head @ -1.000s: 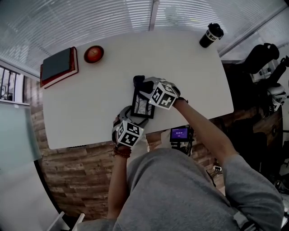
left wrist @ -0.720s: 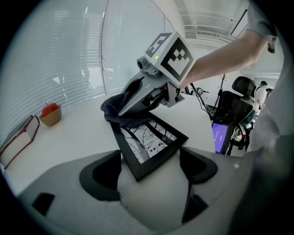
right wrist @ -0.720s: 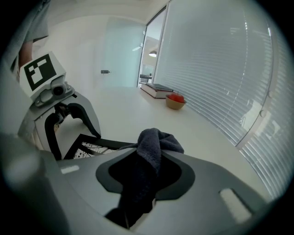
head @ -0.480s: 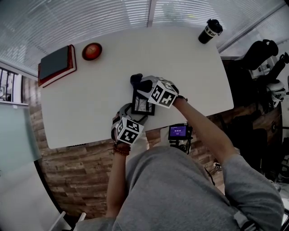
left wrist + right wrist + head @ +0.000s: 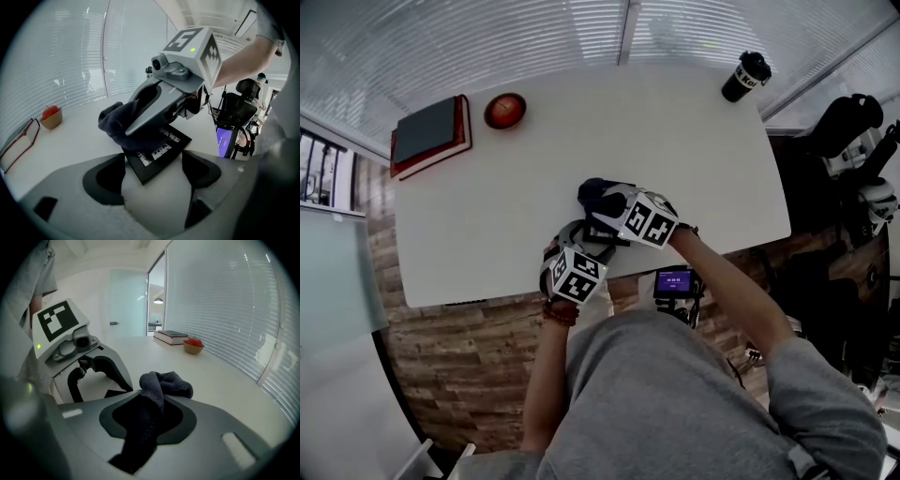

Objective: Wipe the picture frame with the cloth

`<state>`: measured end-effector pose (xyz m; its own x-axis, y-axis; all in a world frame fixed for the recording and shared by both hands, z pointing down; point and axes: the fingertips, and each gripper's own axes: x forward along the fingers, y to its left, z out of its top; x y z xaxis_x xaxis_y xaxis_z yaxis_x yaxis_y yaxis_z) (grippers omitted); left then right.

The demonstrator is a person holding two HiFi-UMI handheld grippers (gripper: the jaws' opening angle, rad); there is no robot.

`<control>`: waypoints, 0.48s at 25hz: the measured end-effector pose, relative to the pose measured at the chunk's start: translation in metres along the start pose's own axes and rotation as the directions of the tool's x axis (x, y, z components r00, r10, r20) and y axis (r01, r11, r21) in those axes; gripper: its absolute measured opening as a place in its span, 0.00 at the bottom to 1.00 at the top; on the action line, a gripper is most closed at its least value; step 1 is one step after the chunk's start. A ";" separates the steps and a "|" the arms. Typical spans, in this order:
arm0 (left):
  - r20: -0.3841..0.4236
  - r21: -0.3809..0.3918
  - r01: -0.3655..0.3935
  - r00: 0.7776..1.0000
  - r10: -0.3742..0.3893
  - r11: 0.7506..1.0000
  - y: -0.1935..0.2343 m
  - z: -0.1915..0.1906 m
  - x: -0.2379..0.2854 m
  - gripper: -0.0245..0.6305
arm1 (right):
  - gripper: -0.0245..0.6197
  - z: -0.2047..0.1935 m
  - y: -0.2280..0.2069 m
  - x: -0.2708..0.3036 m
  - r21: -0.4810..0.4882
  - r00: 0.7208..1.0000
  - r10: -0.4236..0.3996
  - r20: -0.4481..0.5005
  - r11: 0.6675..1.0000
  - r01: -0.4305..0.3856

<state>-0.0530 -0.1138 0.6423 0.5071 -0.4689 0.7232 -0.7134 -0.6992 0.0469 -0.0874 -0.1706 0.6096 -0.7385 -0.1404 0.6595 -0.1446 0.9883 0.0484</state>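
- Right gripper point(image 5: 602, 202): jaws have just been closing and are narrowed onto a wad of dark cloth point(image 5: 164, 383). The cloth fills the gap between them and bulges out past the tips.
- Picture frame point(image 5: 161, 150): lies flat on the white bench point(image 5: 487, 216), close to the near edge in front of the person, turned so that one corner points back at the left gripper point(image 5: 153, 166).
- Left gripper: jaws wide apart, that near corner between them. No pad visibly presses on it, so it looks like nothing is held.
- Key relation: the cloth sits on the frame's far part, with the right gripper directly above. The uncovered glass runs from the cloth towards the near corner and the left gripper.
- Judgement: the next stroke probably draws the cloth back along that diagonal. The right hand does the work, while the left is placed to stop the frame sliding.
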 end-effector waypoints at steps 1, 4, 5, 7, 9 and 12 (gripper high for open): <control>0.000 0.000 0.000 1.000 0.000 1.000 0.000 0.000 0.000 0.64 | 0.19 0.000 0.005 0.000 -0.005 1.000 0.009 -0.003 1.000 -0.009; 0.000 0.001 -0.003 1.000 0.003 1.000 0.002 -0.001 0.000 0.64 | 0.19 0.002 0.019 0.001 -0.021 0.999 0.042 -0.006 0.999 -0.042; 0.000 0.001 -0.003 1.000 0.003 1.000 0.002 -0.001 0.001 0.63 | 0.19 0.001 0.023 0.001 -0.022 0.999 0.052 -0.005 0.998 -0.052; 0.001 0.000 -0.002 1.000 0.002 1.000 0.002 -0.001 0.000 0.63 | 0.19 0.000 0.030 0.001 -0.008 0.998 0.067 -0.003 0.998 -0.067; 0.001 0.001 -0.003 1.000 0.003 1.000 0.001 -0.002 0.000 0.63 | 0.19 0.000 0.035 0.001 0.021 0.997 0.080 0.001 0.997 -0.080; 0.002 0.002 -0.006 1.000 0.006 1.000 0.001 -0.001 0.000 0.63 | 0.18 0.000 0.043 -0.002 0.074 0.994 0.112 0.003 0.991 -0.112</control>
<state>-0.0546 -0.1139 0.6431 0.5042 -0.4741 0.7218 -0.7151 -0.6978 0.0411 -0.0921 -0.1281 0.6104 -0.7517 -0.0288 0.6589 -0.1093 0.9907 -0.0814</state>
